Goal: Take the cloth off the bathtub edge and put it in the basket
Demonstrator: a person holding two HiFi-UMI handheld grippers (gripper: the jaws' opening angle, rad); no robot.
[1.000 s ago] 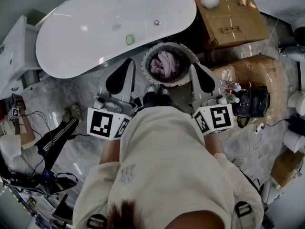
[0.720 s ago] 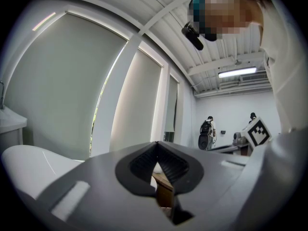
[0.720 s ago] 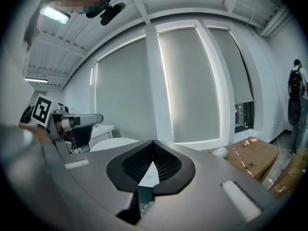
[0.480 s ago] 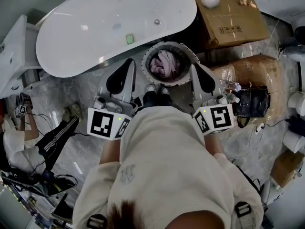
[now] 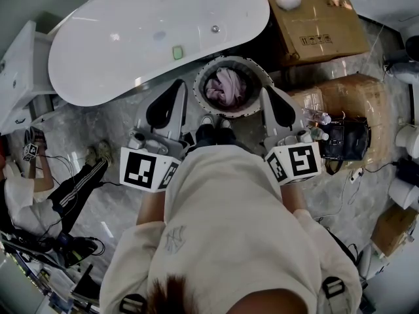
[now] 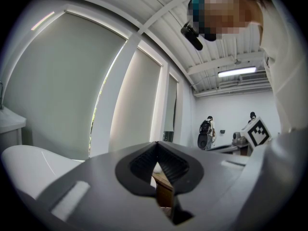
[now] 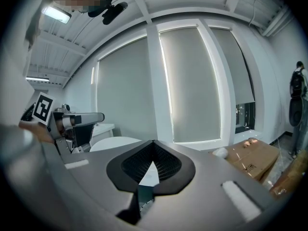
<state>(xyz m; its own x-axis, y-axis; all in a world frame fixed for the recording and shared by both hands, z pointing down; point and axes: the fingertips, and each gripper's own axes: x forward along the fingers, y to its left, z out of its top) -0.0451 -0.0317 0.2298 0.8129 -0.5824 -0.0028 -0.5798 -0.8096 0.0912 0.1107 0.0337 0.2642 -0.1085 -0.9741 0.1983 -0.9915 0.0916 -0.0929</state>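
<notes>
A pink cloth [image 5: 225,87] is seen bundled in the round basket [image 5: 259,71]; the left claw [image 5: 178,85] and right claw [image 5: 264,91] are held closed, empty.

From where I sit at the controls, this reads as a bathroom mock-up built inside a test lab or studio rather than a home. A white oval freestanding bathtub [image 5: 150,38] stands on a grey marble-patterned floor [image 5: 98,120], yet brown cardboard boxes [image 5: 321,28] sit just beside it and loose black cables [image 5: 57,164] trail over the tiles. I also see tall windows with pale roller blinds [image 7: 192,85] and a bare ribbed white ceiling [image 6: 159,4] carrying a white strip light [image 6: 236,72]
</notes>
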